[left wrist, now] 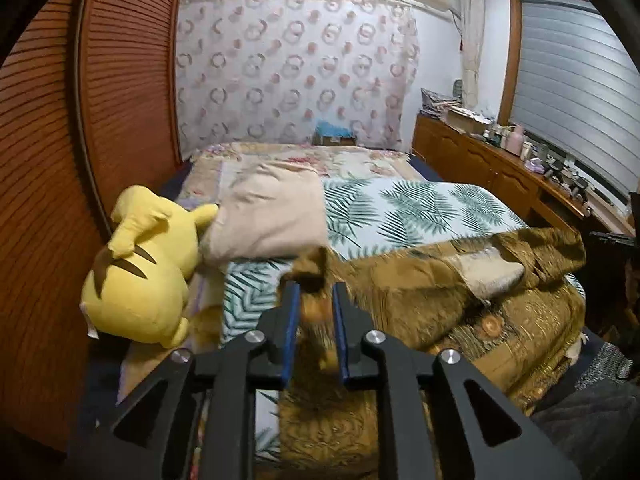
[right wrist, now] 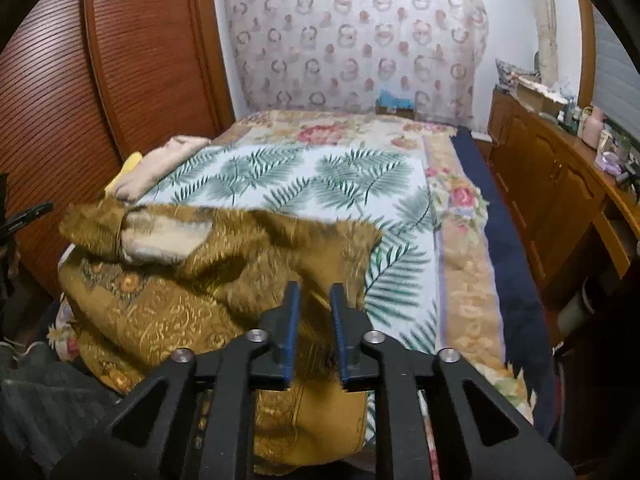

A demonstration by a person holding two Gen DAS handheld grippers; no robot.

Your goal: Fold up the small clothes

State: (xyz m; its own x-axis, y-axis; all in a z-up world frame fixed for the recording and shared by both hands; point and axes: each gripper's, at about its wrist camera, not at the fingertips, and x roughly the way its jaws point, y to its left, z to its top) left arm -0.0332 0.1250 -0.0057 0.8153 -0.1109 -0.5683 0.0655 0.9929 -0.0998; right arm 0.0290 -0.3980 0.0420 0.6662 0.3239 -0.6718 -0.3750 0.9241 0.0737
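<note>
A golden-brown patterned garment (left wrist: pixel 460 280) lies rumpled across the near end of the bed, on a white leaf-print sheet (left wrist: pixel 412 208). A pale lining patch (left wrist: pixel 492 272) shows where it is turned over. My left gripper (left wrist: pixel 316 292) is shut on a bunched left corner of the garment and holds it lifted. In the right wrist view the same garment (right wrist: pixel 168 288) spreads to the left, and my right gripper (right wrist: pixel 315 292) is shut on its right edge, with cloth hanging down between the blue pads (right wrist: pixel 292 320).
A yellow plush toy (left wrist: pixel 140 272) and a folded beige cloth (left wrist: pixel 268 216) lie at the bed's left side by a slatted wooden wardrobe (left wrist: pixel 80 160). A wooden sideboard (right wrist: pixel 560 192) with clutter runs along the right. A floral blanket (right wrist: pixel 460 200) covers the bed.
</note>
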